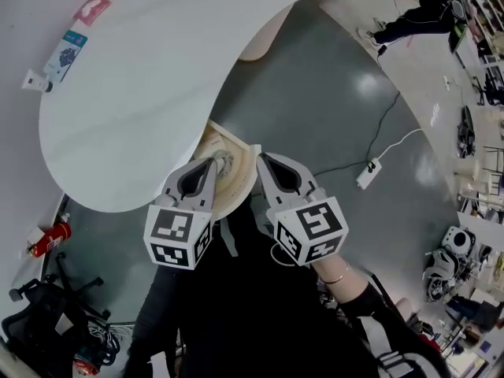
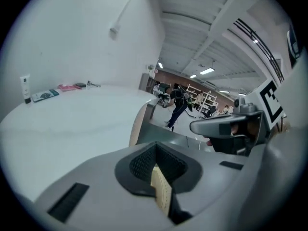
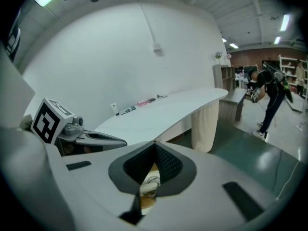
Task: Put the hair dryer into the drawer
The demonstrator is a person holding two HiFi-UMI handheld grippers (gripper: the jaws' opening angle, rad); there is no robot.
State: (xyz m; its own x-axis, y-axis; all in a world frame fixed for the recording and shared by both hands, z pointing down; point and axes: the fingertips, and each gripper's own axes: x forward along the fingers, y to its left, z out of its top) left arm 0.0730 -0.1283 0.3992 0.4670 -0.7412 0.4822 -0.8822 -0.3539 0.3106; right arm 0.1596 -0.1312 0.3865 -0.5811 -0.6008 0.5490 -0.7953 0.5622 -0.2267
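Observation:
Both grippers hang side by side over an open wooden drawer that sticks out from under the white table. The left gripper is shut with nothing in it, and so is the right gripper. Inside the drawer, between their tips, lies a pale rounded thing with a white cord, which I take for the hair dryer. Through the jaw gap, the right gripper view shows that white cord on the drawer's wood. The left gripper view shows only the drawer's edge there.
A white tube, a blue packet and a pink packet lie at the table's far left. On the floor are a red extinguisher, a black chair and a power strip. A person bends far off.

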